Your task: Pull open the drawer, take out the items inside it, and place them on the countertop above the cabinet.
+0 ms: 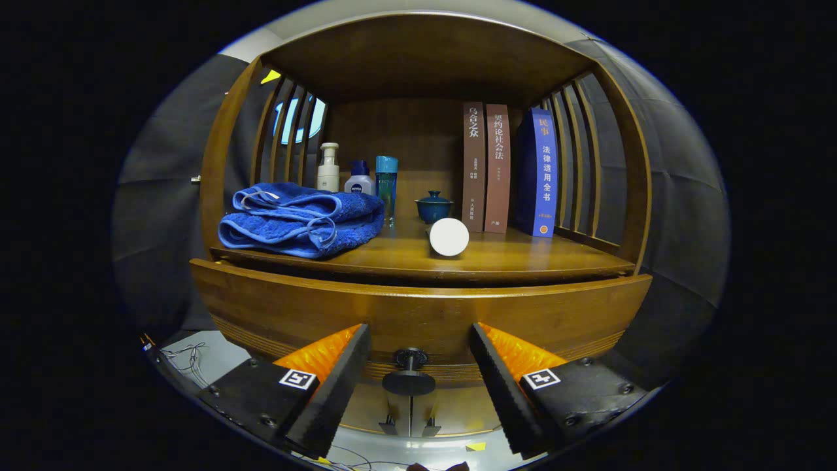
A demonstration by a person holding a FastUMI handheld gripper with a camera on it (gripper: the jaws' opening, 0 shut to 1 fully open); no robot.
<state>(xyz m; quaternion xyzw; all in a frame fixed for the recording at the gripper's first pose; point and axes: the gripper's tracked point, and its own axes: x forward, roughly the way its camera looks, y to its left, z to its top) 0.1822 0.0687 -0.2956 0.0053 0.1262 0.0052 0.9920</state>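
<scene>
Folded blue terry towel (302, 219) on wooden countertop (510, 258) left, three bottles behind it; white disc (449, 237) centre, three upright books (510, 171) right; gripper (413, 340) spread either side of black drawer knob (409, 373).

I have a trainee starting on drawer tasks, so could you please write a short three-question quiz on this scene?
1. True or false: the gripper is shut on the knob.
2. What lies nearest the towel on the countertop: A) the books, B) the bottles, C) the lidded cup?
3. Fill in: the drawer is ___, its inside hidden.

Key
1. False: the gripper is open, with the knob between its fingers and neither touching it.
2. B: they stand just behind the towel.
3. Shut, or nearly so.
</scene>
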